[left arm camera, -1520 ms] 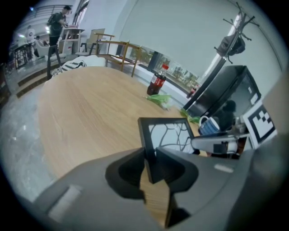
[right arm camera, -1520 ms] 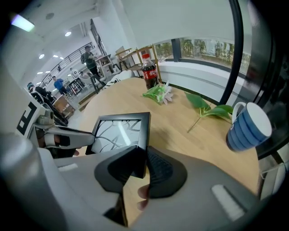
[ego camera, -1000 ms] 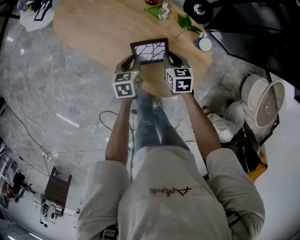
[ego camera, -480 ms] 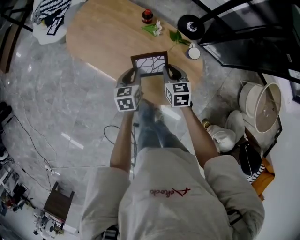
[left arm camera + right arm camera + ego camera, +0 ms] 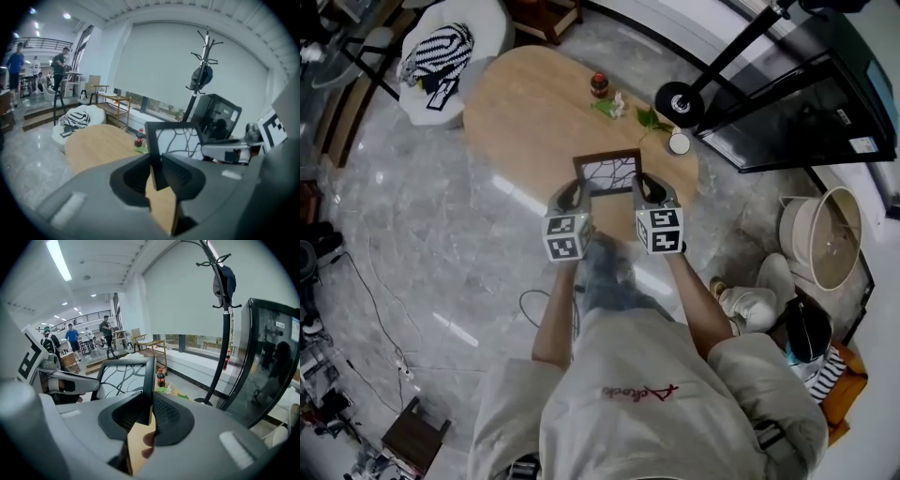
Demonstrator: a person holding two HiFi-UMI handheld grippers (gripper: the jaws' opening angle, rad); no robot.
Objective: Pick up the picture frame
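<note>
The picture frame (image 5: 607,173) is dark, with a white panel crossed by black branching lines. It hangs in the air over the near edge of the oval wooden table (image 5: 525,103), held by both side rails. My left gripper (image 5: 578,194) is shut on the frame's left rail (image 5: 151,140), which stands pinched between the dark pads (image 5: 176,171). My right gripper (image 5: 639,189) is shut on the right rail (image 5: 148,376). Each gripper view shows the frame (image 5: 123,376) reaching across to the other gripper.
On the table's far end stand a small red-capped bottle (image 5: 599,84), green leaves (image 5: 652,119) and a white cup (image 5: 679,143). A coat stand's round base (image 5: 678,103) and a black glass cabinet (image 5: 806,103) are at right. A chair with striped cloth (image 5: 441,52) is far left. Cables lie on the floor (image 5: 394,309).
Both grippers have risen together with the frame between them. The table and floor now look smaller and farther below, and more of the room shows.
</note>
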